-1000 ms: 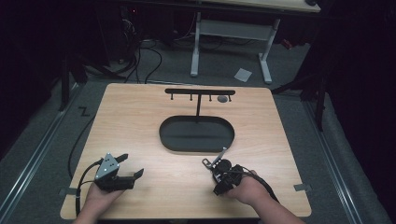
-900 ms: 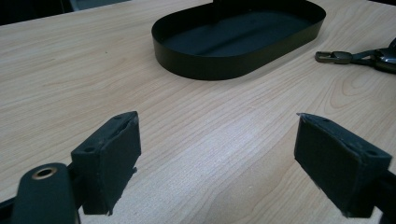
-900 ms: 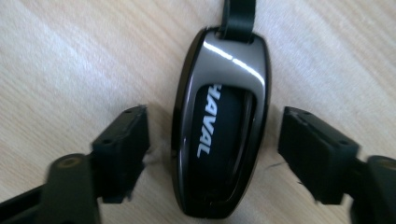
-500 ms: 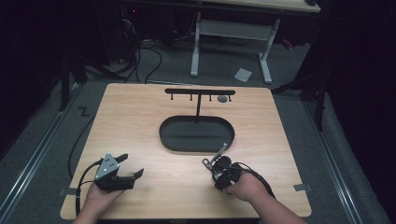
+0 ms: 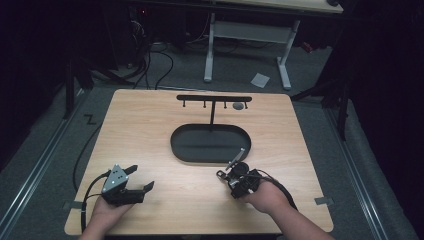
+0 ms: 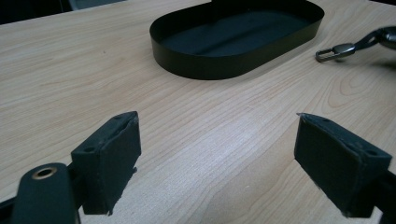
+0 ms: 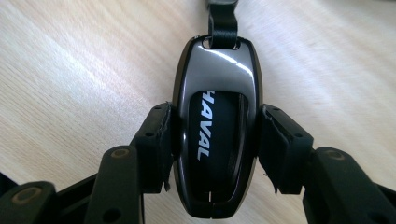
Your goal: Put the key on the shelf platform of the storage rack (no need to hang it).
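A glossy dark car key fob [image 7: 215, 126] with white lettering lies lengthwise between the jaws of my right gripper [image 7: 215, 149], which is shut on its two sides. A black strap leaves its top end. In the high view that right gripper [image 5: 239, 181] sits near the table's front right with the fob's metal clip [image 5: 236, 159] pointing toward the black oval tray [image 5: 180, 145]. My left gripper [image 5: 136, 181] rests at the front left, open, with nothing between its pads [image 6: 114, 154]. The clip [image 6: 337, 50] lies on the wood beside the tray [image 6: 205, 70].
A black T-shaped hook stand [image 5: 213, 99] rises behind the tray, with a small round thing [image 5: 239, 106] hanging near its right end. Bare wooden tabletop [image 5: 150, 125] lies around the tray. Beyond the table stand desk legs [image 5: 209, 50] and floor cables.
The right gripper with the fob has shifted slightly; the left gripper has stayed where it was.
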Tool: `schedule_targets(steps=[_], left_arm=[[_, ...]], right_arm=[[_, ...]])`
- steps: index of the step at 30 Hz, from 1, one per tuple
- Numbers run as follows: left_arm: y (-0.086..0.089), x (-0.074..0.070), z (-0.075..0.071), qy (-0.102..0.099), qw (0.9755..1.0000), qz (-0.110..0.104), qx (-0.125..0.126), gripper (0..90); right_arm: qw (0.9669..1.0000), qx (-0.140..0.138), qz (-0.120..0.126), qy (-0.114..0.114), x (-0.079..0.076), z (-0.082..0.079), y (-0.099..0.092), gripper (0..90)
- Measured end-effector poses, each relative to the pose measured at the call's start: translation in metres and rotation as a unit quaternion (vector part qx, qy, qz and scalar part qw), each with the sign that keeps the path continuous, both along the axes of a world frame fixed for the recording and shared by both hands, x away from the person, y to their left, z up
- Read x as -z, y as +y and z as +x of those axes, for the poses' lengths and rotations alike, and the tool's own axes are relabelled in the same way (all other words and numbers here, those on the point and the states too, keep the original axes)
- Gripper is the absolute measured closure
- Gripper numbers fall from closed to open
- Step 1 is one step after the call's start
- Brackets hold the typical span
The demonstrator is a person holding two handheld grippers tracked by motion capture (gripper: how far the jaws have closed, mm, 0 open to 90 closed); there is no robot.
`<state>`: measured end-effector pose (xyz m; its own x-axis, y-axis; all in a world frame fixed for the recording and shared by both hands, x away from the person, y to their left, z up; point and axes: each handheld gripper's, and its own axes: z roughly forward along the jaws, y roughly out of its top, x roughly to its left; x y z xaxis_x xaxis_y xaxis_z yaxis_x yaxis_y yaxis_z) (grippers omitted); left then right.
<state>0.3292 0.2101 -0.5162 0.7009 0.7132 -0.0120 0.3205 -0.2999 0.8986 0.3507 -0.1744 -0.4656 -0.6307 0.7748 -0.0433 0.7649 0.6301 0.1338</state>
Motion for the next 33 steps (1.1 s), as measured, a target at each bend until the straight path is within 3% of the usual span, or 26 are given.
schedule_targets(steps=[1, 13, 23, 33], left_arm=[[0.000, 0.000, 0.000, 0.001, 1.0000, 0.000, 0.000, 15.4], [0.000, 0.001, 0.000, 0.002, 1.0000, -0.003, -0.002, 15.5], [0.002, 0.000, 0.001, 0.001, 1.0000, -0.006, -0.003, 15.4], [0.004, 0.000, 0.001, 0.001, 0.9999, -0.009, -0.005, 15.4]], right_arm=[[0.9999, 0.016, 0.002, 0.000, -0.005, 0.000, 0.000, 48.9], [0.9984, 0.027, 0.004, -0.049, -0.047, 0.015, -0.009, 49.0], [0.9968, 0.035, -0.008, -0.071, -0.063, 0.041, -0.011, 49.0], [0.9963, 0.038, -0.009, -0.077, -0.068, 0.070, 0.004, 49.0]])
